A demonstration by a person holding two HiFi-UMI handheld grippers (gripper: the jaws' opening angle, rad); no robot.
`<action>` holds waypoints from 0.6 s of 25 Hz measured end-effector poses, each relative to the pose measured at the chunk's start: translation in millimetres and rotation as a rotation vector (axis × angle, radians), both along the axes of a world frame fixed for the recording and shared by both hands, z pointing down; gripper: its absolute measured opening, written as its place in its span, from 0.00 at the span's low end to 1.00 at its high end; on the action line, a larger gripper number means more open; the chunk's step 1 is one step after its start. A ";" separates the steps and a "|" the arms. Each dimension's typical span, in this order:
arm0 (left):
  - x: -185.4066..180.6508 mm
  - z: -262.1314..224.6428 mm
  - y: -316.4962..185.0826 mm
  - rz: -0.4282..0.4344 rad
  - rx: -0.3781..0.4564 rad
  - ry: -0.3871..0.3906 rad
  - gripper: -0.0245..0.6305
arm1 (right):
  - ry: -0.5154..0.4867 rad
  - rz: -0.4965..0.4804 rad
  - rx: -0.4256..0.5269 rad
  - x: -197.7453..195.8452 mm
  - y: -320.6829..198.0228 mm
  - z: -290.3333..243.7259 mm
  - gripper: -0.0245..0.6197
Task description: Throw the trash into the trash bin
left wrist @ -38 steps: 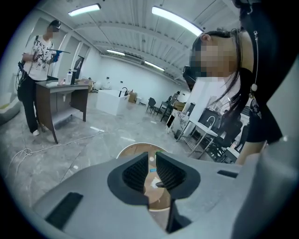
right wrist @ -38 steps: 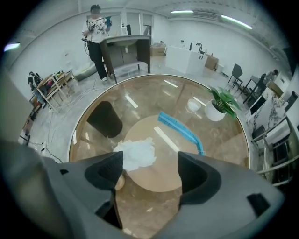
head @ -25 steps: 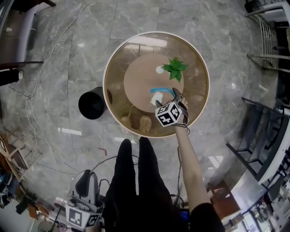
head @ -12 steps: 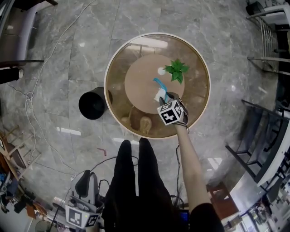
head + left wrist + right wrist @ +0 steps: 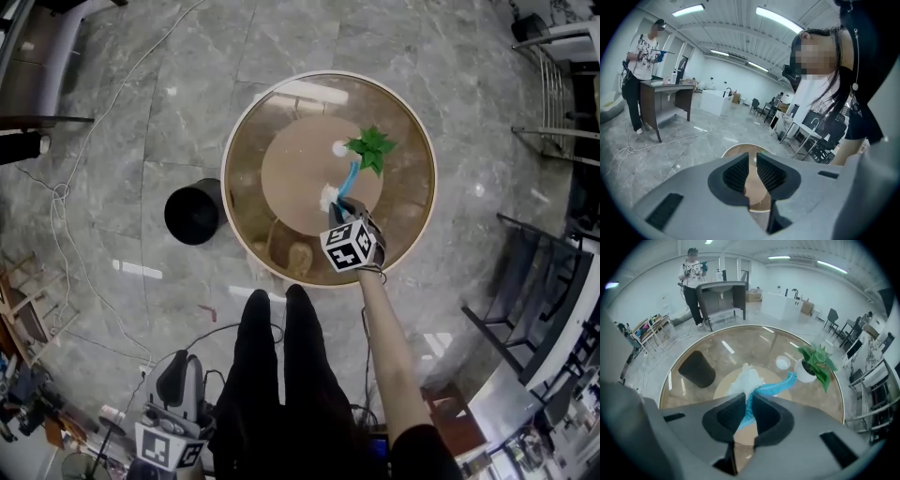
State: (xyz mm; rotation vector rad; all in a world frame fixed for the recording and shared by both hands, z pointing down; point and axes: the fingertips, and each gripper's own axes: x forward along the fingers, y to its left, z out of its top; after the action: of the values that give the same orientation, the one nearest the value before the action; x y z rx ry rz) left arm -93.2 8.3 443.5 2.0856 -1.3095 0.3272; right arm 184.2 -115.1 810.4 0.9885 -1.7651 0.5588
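Note:
The trash is a crumpled white wad (image 5: 328,198) with a blue strip (image 5: 352,175), over the round glass table (image 5: 234,131). My right gripper (image 5: 339,208) points steeply down at it. Its jaws are closing and pinch the blue strip (image 5: 771,388), with the white wad (image 5: 748,377) hanging just past the pads. The black trash bin (image 5: 192,214) stands on the floor left of the table and shows through the glass as the bin (image 5: 696,367). My left gripper (image 5: 176,364) hangs low by my legs; in the left gripper view (image 5: 752,161) its jaws stand a narrow slit apart, with nothing between them.
A potted green plant (image 5: 372,145) and a small white dish (image 5: 338,147) stand on the table behind the trash. Chairs and racks (image 5: 534,272) line the right side. Cables (image 5: 66,197) trail over the marble floor. A person (image 5: 693,268) stands at a far desk.
The right gripper's jaws have closed on the blue strip and lifted the trash a little. The strip, flat on the table before, now points toward the plant.

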 end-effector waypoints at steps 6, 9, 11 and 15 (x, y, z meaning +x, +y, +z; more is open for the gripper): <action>-13.4 -8.3 8.6 -0.065 0.025 0.013 0.12 | -0.043 -0.113 0.060 -56.8 -1.1 -32.4 0.11; -34.8 -12.1 16.4 -0.120 0.038 0.014 0.12 | -0.076 -0.176 0.080 -104.2 -4.2 -43.6 0.11; -48.4 -14.9 24.2 -0.178 0.047 0.011 0.12 | -0.100 -0.237 0.093 -138.5 -8.4 -50.6 0.11; -77.1 -20.4 44.0 -0.305 0.057 0.006 0.12 | -0.143 -0.378 0.103 -211.8 -8.0 -62.5 0.11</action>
State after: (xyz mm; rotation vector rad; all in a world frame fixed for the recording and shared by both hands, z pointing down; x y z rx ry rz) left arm -170.2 52.3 423.1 1.8922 -1.6221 0.1519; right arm -27.6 -123.1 747.9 0.6694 -2.0622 0.3059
